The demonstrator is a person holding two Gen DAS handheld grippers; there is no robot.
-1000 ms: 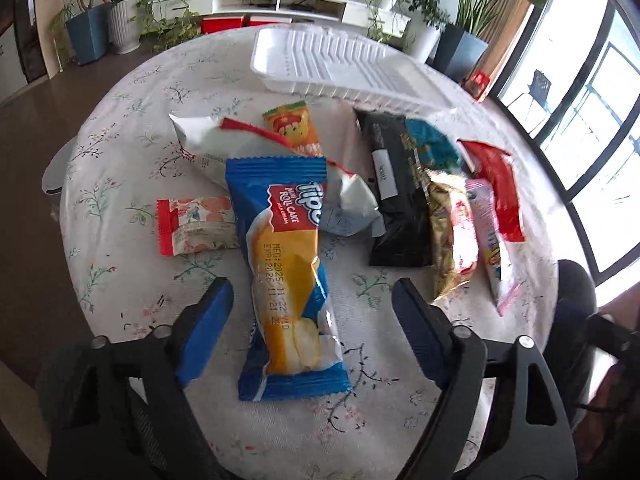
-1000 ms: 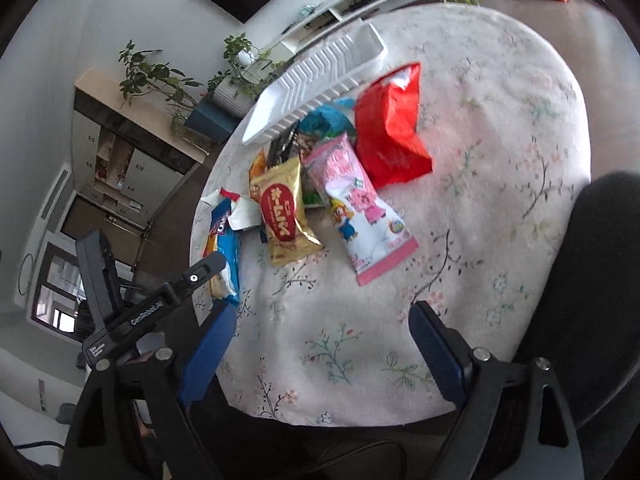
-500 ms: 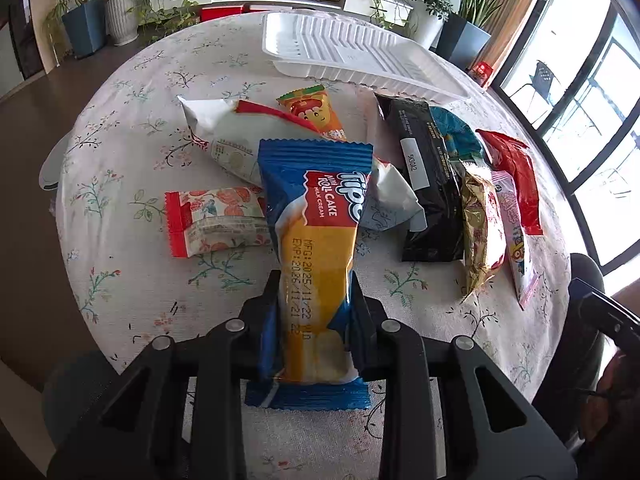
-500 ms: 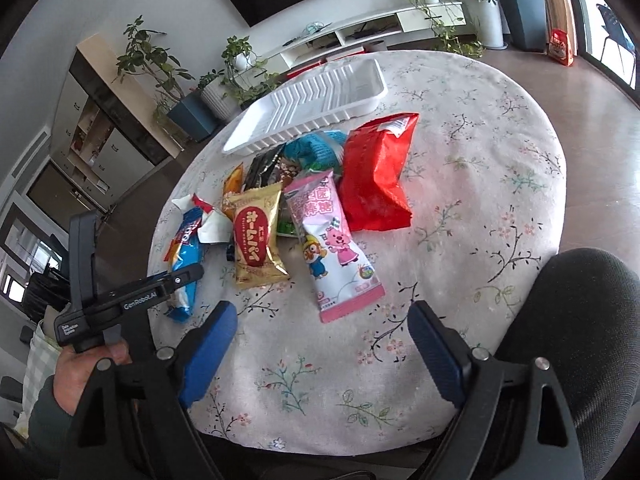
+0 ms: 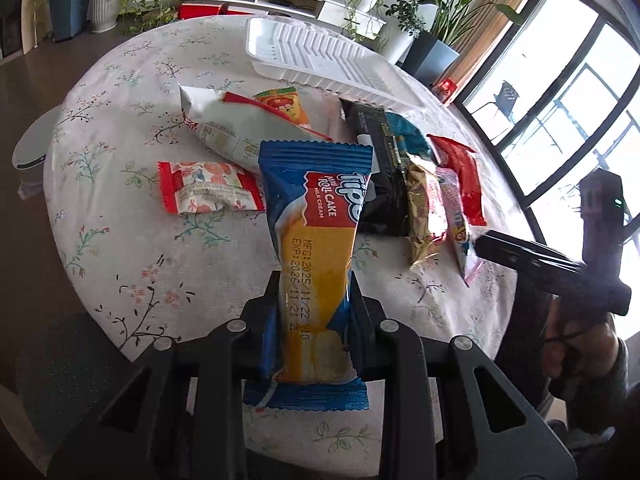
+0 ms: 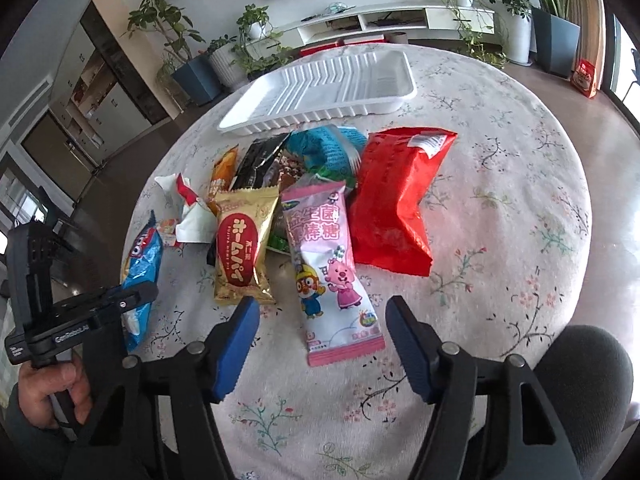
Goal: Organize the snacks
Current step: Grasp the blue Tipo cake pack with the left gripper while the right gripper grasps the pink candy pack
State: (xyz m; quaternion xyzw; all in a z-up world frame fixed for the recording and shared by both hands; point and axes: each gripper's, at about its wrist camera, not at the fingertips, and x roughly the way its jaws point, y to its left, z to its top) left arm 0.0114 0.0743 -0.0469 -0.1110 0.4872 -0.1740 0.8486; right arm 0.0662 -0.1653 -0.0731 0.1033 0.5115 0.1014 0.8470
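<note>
My left gripper [image 5: 314,300] is shut on the lower half of a blue and yellow roll cake packet [image 5: 316,240], lifted a little off the cloth; it also shows in the right wrist view [image 6: 140,264]. My right gripper [image 6: 320,320] is open and empty, low over the bottom end of a pink candy bag [image 6: 328,264]. A gold bag [image 6: 242,244] and a red bag [image 6: 394,200] lie either side of it. A white tray [image 6: 320,88] stands empty at the far side.
A round table with a floral cloth [image 6: 500,280] holds more snacks: a black packet [image 5: 380,176], a white and red bag [image 5: 236,132], a small red and white wrapper [image 5: 208,192], an orange packet [image 5: 282,106]. Potted plants and shelves stand beyond.
My left gripper closed on the roll cake packet and raised it slightly. My right gripper moved in over the table toward the pink bag and stayed open.
</note>
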